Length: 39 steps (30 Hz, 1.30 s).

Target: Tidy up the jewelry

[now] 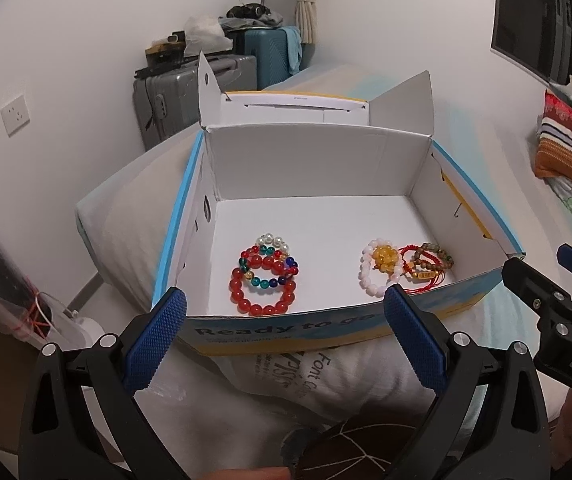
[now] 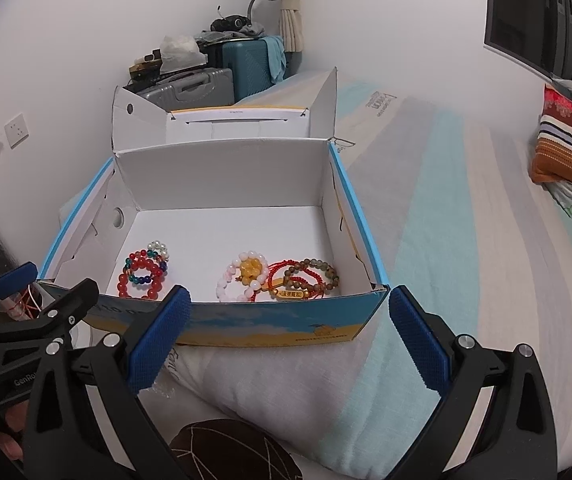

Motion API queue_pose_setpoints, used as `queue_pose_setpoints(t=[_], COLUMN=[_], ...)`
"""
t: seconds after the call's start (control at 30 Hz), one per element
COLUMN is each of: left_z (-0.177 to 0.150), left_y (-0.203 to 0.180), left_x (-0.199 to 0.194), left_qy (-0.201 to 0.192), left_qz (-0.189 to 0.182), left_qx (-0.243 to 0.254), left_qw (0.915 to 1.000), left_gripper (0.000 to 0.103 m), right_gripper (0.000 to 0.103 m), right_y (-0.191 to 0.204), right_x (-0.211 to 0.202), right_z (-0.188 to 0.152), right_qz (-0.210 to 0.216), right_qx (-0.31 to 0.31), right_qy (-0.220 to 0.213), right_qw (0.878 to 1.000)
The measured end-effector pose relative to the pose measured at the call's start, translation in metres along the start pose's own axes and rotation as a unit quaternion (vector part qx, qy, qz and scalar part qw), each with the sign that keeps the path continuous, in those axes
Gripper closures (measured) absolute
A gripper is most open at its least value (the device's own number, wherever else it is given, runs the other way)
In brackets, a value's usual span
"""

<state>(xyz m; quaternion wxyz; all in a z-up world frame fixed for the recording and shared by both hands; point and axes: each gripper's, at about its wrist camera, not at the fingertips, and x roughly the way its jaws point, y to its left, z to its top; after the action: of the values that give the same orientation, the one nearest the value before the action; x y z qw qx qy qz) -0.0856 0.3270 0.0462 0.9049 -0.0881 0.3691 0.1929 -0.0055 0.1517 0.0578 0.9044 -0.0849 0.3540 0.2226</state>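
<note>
Box (image 1: 365, 160), open, on bed (image 2: 445, 220); lid folded back.
Contents, two clusters on the box floor, near the front wall, well apart:
- Left: red beads (image 1: 262, 288), mixed-colour beads (image 1: 270, 270), pearl ring (image 1: 273, 241), overlapping.
- Right: pink beads (image 2: 238, 280), yellow beads (image 2: 250, 268), red cord with gold tag (image 2: 291, 285), brown beads (image 2: 317, 276), overlapping.

Left hand-held gripper (image 1: 285, 336): released, empty, short of the box front. Right hand-held gripper (image 2: 289, 336): likewise.

Status: all visible jewelry boxed and apparently sorted; closing the lid possibly remains.
</note>
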Motion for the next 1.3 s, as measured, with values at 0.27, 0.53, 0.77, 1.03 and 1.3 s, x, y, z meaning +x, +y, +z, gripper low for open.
queue_pose_setpoints(t=[0.27, 0.53, 0.77, 1.03, 1.3], left_z=[-0.0002, 0.0000, -0.0011, -0.0017, -0.0026], left_y=[-0.0004, -0.0020, -0.0033, -0.0040, -0.0052], left_x=[0.0011, 0.0022, 0.0016, 0.0022, 0.0002], left_qy=[-0.011, -0.006, -0.004, -0.003, -0.006], left_qz=[0.021, 0.013, 0.011, 0.012, -0.005], left_qx=[-0.009, -0.004, -0.003, -0.002, -0.006], left_qw=[0.9997, 0.9999, 0.9999, 0.9999, 1.0000], left_gripper=[0.006, 0.006, 0.006, 0.006, 0.006], right_gripper=[0.008, 0.008, 0.008, 0.008, 0.008], right_y=[-0.0025, -0.0032, -0.0031, -0.0028, -0.0027], right_x=[0.0006, 0.0009, 0.0004, 0.0000, 0.0006], right_z=[-0.0005, -0.0012, -0.0029, -0.0036, -0.0053], right_qz=[-0.002, -0.003, 0.000, -0.001, -0.001], right_qx=[0.002, 0.003, 0.006, 0.006, 0.006], right_qy=[0.001, 0.001, 0.002, 0.003, 0.004], right_qw=[1.000, 1.000, 1.000, 1.000, 1.000])
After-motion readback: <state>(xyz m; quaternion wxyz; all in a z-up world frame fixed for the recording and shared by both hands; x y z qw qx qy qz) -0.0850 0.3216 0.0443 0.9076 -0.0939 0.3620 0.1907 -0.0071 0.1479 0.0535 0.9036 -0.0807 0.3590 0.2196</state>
